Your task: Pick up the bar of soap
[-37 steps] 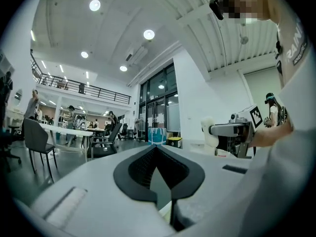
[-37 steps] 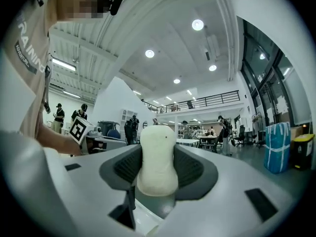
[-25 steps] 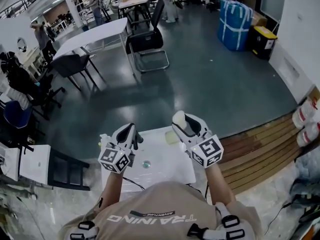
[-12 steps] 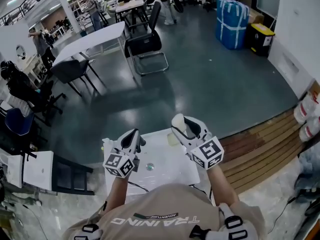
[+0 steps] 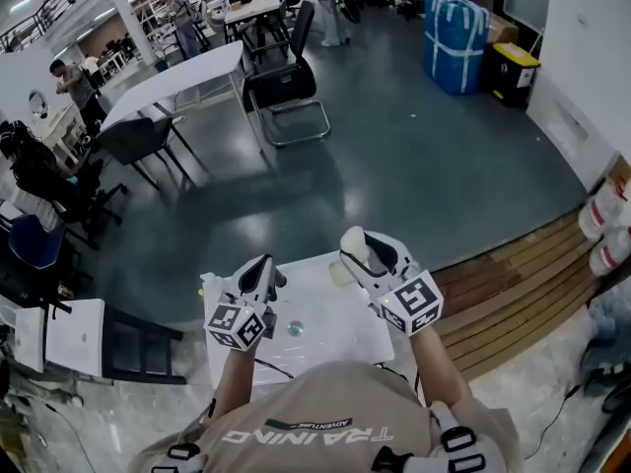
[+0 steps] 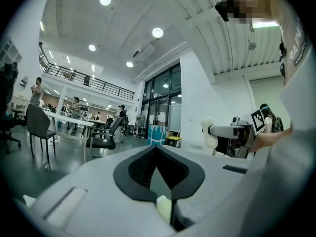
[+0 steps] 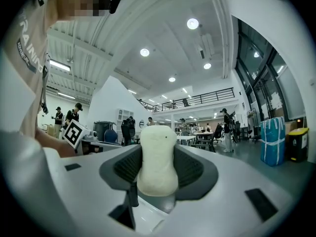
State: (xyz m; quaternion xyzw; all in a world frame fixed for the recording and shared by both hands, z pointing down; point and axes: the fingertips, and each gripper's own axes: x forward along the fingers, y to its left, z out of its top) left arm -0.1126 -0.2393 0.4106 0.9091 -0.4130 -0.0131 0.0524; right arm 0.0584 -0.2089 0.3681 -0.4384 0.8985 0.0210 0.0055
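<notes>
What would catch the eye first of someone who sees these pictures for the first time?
The pale bar of soap stands out, clamped upright in the right gripper above the small white table. To its left, the left gripper has its jaws together.

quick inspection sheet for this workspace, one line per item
surface: small white table
job's things: bar of soap held upright above the table
clutter: small round object; pale yellow item near the far edge
grippers: right hand-held gripper shut on the bar of soap; left hand-held gripper shut, tips together
cables: dark cable at the near edge
surroundings: office chair, blue wrapped bundle, wooden decking, people far off
</notes>
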